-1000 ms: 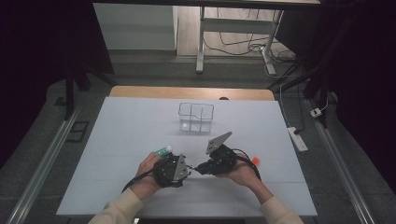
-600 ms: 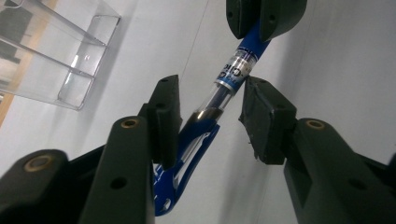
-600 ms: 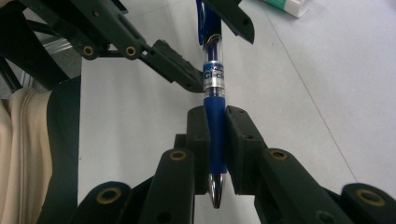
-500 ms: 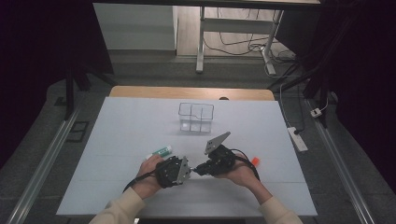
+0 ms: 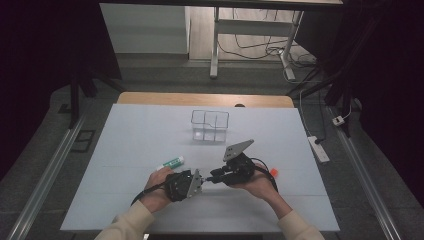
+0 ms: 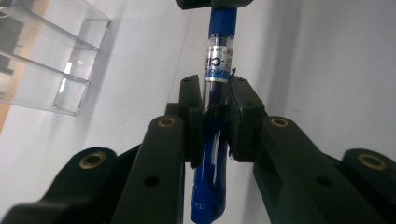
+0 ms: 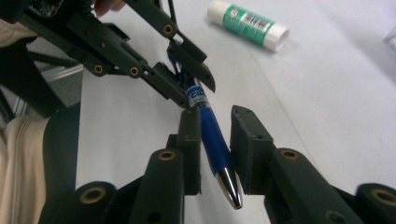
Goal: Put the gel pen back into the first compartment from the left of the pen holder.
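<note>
A blue pen (image 6: 219, 70) with a silver tip (image 7: 231, 186) spans the small gap between my two grippers, low over the white table. My left gripper (image 6: 215, 93) has just been closing and is now shut on the pen's clip end; in the high view it (image 5: 199, 181) sits at the front centre. My right gripper (image 7: 215, 121) has just been opening. The pen still lies between its jaws, against the left pad, with a gap to the right pad. In the high view, the right gripper (image 5: 214, 176) faces the left one.
A green-and-white glue stick (image 5: 170, 163) lies just behind my left hand. A clear compartment box (image 5: 210, 125) stands at the table's middle back. A small orange thing (image 5: 274, 172) lies by my right wrist. A power strip (image 5: 318, 149) lies off the right edge.
Both hands have stayed in place. The left gripper's jaws have drawn together on the pen's end, and the right gripper's jaws have parted a little.
</note>
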Available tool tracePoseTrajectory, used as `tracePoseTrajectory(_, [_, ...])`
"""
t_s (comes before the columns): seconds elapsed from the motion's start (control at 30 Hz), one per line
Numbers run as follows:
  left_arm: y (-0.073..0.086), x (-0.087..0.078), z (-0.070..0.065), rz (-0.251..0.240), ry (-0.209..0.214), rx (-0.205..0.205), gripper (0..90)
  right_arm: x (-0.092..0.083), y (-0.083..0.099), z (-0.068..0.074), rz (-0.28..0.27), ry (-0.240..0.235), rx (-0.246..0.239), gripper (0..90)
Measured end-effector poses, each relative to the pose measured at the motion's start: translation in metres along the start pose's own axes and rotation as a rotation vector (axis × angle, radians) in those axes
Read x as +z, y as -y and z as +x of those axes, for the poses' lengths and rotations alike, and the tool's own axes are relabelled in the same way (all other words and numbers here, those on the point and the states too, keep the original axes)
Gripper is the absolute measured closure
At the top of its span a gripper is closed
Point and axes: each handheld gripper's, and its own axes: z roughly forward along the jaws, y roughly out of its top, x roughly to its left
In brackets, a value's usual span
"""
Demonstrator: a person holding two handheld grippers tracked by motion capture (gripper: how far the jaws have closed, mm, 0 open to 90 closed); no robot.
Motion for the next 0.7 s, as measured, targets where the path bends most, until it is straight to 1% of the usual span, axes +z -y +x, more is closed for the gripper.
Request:
tracePoseTrajectory(0.03, [0.0, -0.001, 0.001, -0.006, -0.001, -0.004, 78.0, -0.001, 0.0, 0.0, -0.014, 0.007, -0.006, 68.6])
tracePoseTrajectory(0.07, [0.001, -0.001, 0.001, -0.023, -0.004, -0.024, 77.9, -0.002, -0.001, 0.0, -0.024, 0.015, -0.011, 66.3])
tracePoseTrajectory(0.1, [0.002, -0.003, 0.002, -0.029, -0.005, -0.035, 78.0, -0.003, -0.001, 0.0, -0.047, 0.021, -0.008, 64.3])
tracePoseTrajectory(0.17, [0.003, -0.004, 0.005, -0.031, -0.01, -0.047, 78.0, -0.008, -0.002, 0.0, -0.096, 0.047, -0.002, 59.6])
tracePoseTrajectory(0.2, [0.004, -0.005, 0.006, -0.033, -0.013, -0.055, 78.0, -0.01, -0.002, -0.001, -0.109, 0.055, -0.002, 57.8])
tracePoseTrajectory(0.23, [0.005, -0.005, 0.007, -0.04, -0.013, -0.071, 78.0, -0.012, -0.001, -0.001, -0.129, 0.057, 0.007, 55.9])
tracePoseTrajectory(0.27, [0.006, -0.006, 0.009, -0.042, -0.013, -0.079, 77.9, -0.014, -0.001, -0.002, -0.149, 0.062, 0.012, 54.7])
tracePoseTrajectory(0.3, [0.008, -0.006, 0.011, -0.038, -0.015, -0.087, 77.9, -0.016, -0.001, -0.002, -0.167, 0.075, 0.013, 53.3])
tracePoseTrajectory(0.33, [0.009, -0.006, 0.012, -0.043, -0.017, -0.103, 77.9, -0.019, 0.0, -0.003, -0.19, 0.089, 0.016, 51.7])
tracePoseTrajectory(0.37, [0.01, -0.006, 0.013, -0.042, -0.018, -0.107, 77.9, -0.021, 0.001, -0.004, -0.201, 0.095, 0.018, 50.8])
tracePoseTrajectory(0.43, [0.012, -0.006, 0.015, -0.044, -0.022, -0.13, 77.9, -0.024, 0.002, -0.005, -0.217, 0.116, 0.02, 48.7])
tracePoseTrajectory(0.5, [0.014, -0.007, 0.018, -0.052, -0.024, -0.151, 77.9, -0.025, 0.003, -0.006, -0.223, 0.128, 0.021, 46.9])
tracePoseTrajectory(0.57, [0.016, -0.009, 0.021, -0.063, -0.025, -0.178, 77.9, -0.027, 0.005, -0.007, -0.234, 0.144, 0.026, 46.4])
tracePoseTrajectory(0.63, [0.019, -0.009, 0.024, -0.078, -0.018, -0.211, 77.9, -0.029, 0.008, -0.008, -0.246, 0.147, 0.033, 46.1])
tracePoseTrajectory(0.7, [0.024, -0.01, 0.028, -0.099, -0.008, -0.251, 77.9, -0.031, 0.01, -0.01, -0.247, 0.165, 0.034, 45.7])
